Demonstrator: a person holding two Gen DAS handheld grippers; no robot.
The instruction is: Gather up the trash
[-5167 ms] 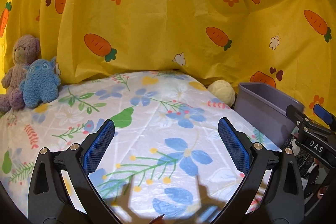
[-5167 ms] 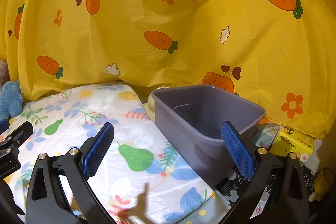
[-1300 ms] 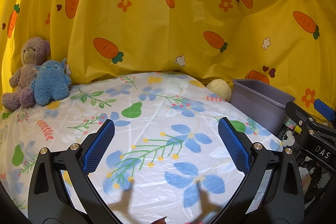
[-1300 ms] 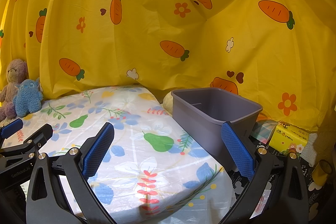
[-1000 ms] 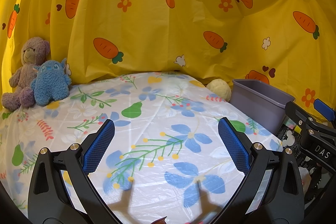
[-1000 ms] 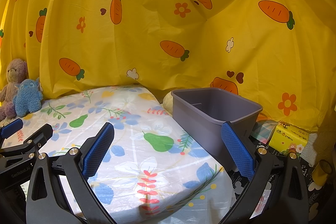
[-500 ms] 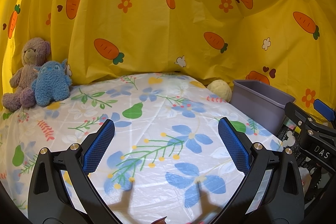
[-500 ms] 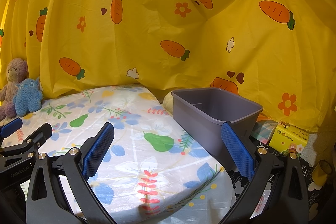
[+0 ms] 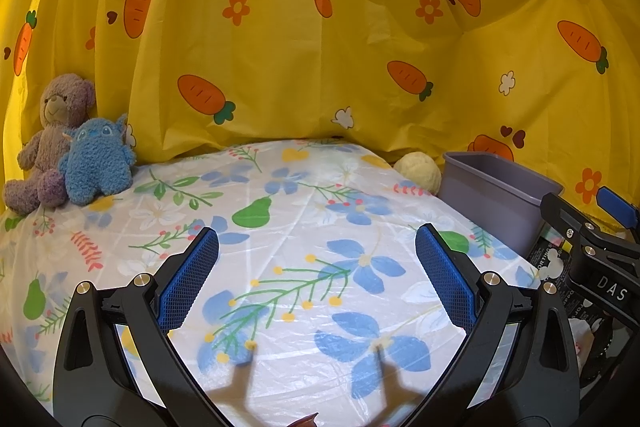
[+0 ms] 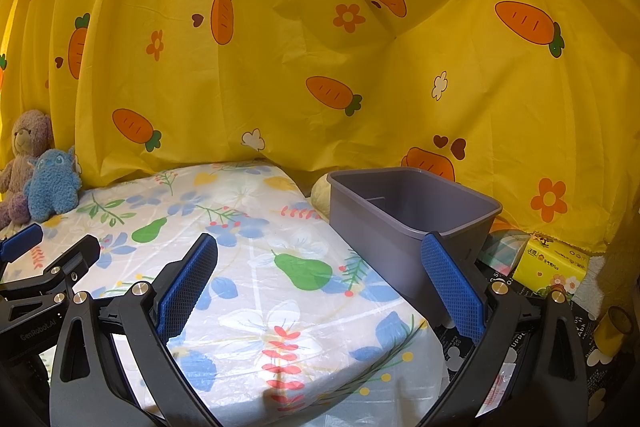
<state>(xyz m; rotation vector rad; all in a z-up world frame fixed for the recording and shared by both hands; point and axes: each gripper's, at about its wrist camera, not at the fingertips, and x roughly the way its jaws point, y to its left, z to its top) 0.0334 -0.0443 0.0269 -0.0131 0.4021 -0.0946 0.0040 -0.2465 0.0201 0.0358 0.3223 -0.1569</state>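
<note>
Hovering over the bed (image 9: 304,227), I hold my left hand-held gripper (image 9: 316,279) and right hand-held gripper (image 10: 320,279) spread, both empty. Grey bin (image 10: 412,223) sits beside the bed's right edge. Plush toys (image 9: 68,155) far left.

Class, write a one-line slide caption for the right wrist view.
Open right gripper hovers over the floral bed cover, empty grey bin beside it, plush toys against the carrot curtain.
</note>
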